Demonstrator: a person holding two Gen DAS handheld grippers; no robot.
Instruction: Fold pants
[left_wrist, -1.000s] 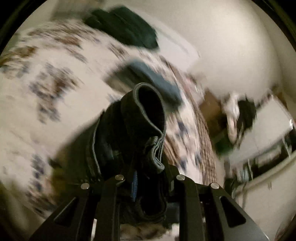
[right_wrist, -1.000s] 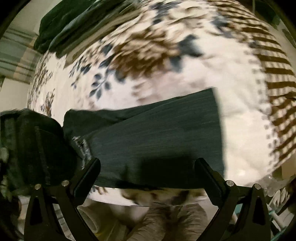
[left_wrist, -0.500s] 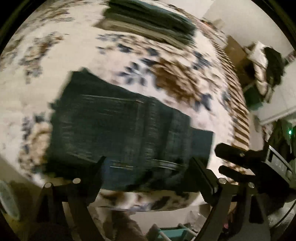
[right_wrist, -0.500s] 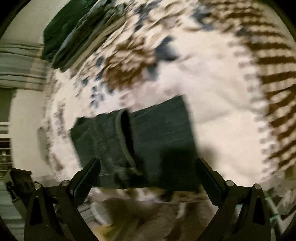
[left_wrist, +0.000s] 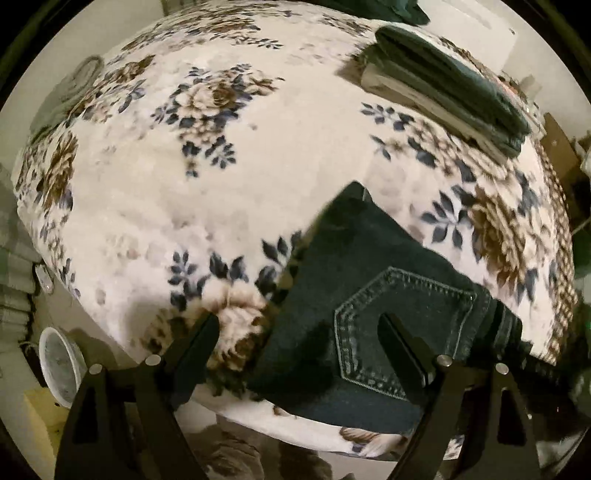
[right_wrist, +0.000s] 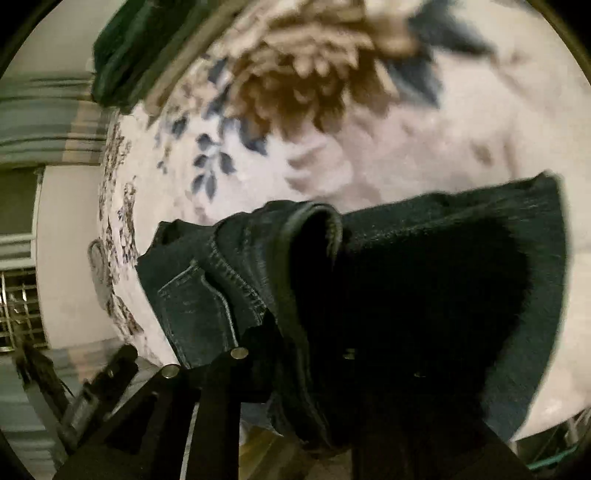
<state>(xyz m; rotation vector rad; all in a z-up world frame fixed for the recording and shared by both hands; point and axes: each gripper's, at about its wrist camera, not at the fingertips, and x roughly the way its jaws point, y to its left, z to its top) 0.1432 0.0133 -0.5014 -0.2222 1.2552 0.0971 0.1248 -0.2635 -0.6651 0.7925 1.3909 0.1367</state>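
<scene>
The dark blue denim pants lie partly folded on the white fleece blanket with brown flowers and blue leaves, in the lower right of the left wrist view, a stitched back pocket facing up. In the right wrist view the same pants fill the lower centre and right of the frame.

Handling judgement: denim is heavy for cloth, limp but with some body, and not slippery. Stacked layers at the waistband and seams are thick and will resist a sharp crease. Best hold is on a doubled edge or the waistband, where a pinch takes all layers at once; a single thin layer would likely slide away from the rest.

My left gripper has its fingers spread wide and holds nothing. Its right finger sits over the pocket, its left finger over bare blanket, so the left edge of the pants falls in the gap between them.

My right gripper is pressed into a rolled, thick fold of the denim at the lower centre of its frame. The fingertips are buried in dark cloth and shadow; it appears clamped on the fold, but I cannot tell for certain.

A stack of folded dark green and pale garments rests at the upper right of the left view, well apart from the pants.
</scene>
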